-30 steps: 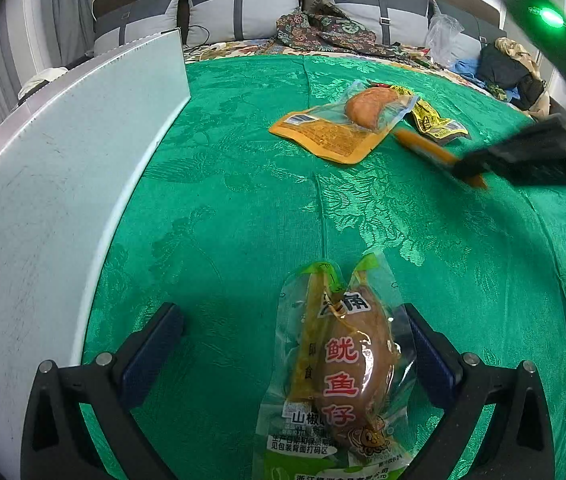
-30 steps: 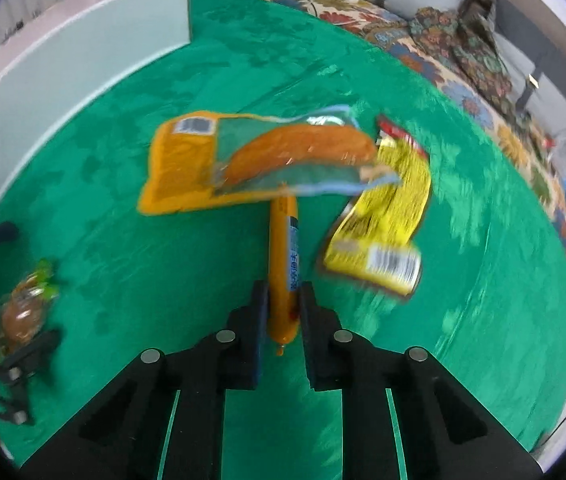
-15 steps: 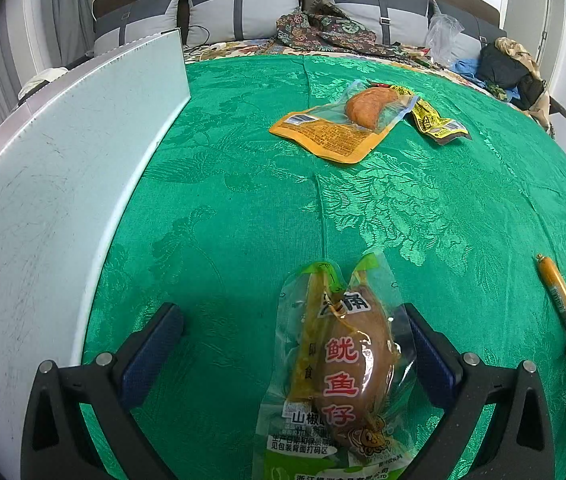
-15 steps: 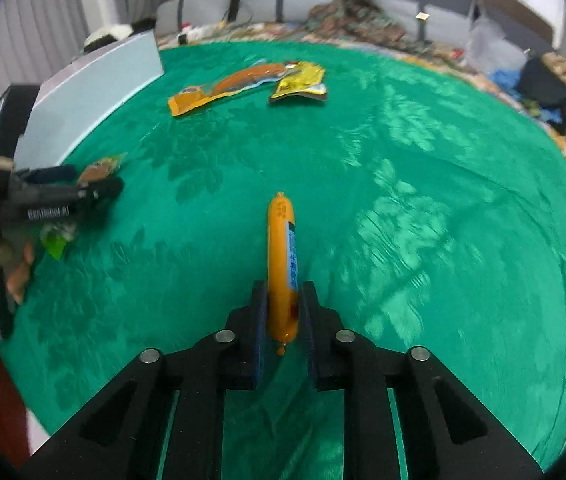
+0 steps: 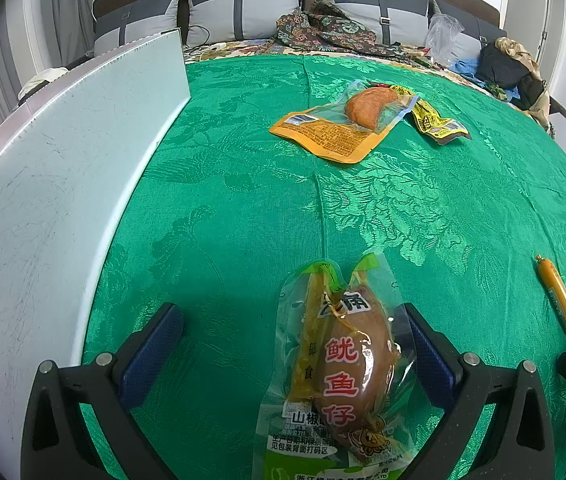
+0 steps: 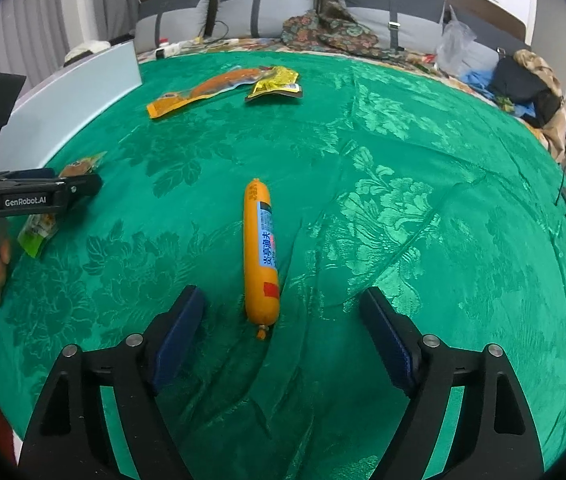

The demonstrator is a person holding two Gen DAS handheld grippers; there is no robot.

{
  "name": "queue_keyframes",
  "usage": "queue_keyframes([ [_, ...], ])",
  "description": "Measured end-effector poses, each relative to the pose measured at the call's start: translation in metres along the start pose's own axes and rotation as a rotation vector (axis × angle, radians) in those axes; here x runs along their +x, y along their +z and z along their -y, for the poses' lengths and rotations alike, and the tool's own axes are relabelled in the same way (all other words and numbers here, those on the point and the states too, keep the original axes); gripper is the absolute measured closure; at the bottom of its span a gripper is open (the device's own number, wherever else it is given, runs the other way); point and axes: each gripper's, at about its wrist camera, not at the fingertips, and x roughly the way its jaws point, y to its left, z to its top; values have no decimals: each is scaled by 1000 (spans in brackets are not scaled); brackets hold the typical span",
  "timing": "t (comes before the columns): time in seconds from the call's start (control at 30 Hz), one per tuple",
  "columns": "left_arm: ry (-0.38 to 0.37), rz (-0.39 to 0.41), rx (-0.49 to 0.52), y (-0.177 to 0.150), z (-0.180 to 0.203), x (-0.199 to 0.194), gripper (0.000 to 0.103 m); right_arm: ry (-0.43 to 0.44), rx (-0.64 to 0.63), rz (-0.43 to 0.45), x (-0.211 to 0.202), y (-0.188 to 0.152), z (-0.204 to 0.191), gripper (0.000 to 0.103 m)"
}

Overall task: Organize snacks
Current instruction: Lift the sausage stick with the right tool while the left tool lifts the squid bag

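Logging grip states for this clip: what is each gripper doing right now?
Left gripper: open, squid snack pack lying between the jaws, not gripped.
Right gripper: jaws opening, sausage lying free on the green cloth between them.

We note four snacks on the green bedspread point(image 6: 403, 184). Orange sausage stick point(image 6: 261, 254): flat, lengthwise, near the front edge. Clear squid pouch point(image 5: 343, 364), red lettering, green trim: flat, front left. Orange pouch point(image 5: 339, 128) overlaps the yellow packet point(image 5: 437, 122) toward the far edge.
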Motion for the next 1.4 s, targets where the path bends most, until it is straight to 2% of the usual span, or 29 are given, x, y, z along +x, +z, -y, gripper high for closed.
queue_keyframes([
  [0.67, 1, 0, 0, 0, 0, 0, 0, 4, 0, -18, 0, 0, 0, 18],
  [0.9, 1, 0, 0, 0, 0, 0, 0, 46, 5, -232, 14, 32, 1, 19],
  [1.1, -1, -1, 2, -1, 0, -1, 0, 47, -24, -332, 28, 48, -2, 22],
  [1.13, -6, -10, 16, -1, 1, -1, 0, 41, -34, -343, 30, 48, -4, 26],
  [1.2, -30, -49, 46, 0, 3, -2, 2, 38, -52, -342, 26, 49, -8, 48],
  [1.23, -45, -57, 58, 2, 4, -4, 14, 39, -55, -344, 25, 50, -8, 79],
  [1.27, -60, -56, 80, 3, 6, -8, 42, 46, -47, -356, 24, 51, -7, 86],
  [1.3, -64, -57, 105, 4, 10, -12, 49, 57, -16, -371, 24, 52, -4, 87],
  [1.4, -128, -66, 84, 7, 7, -24, 58, 126, 108, -373, 20, 52, 12, 87],
])
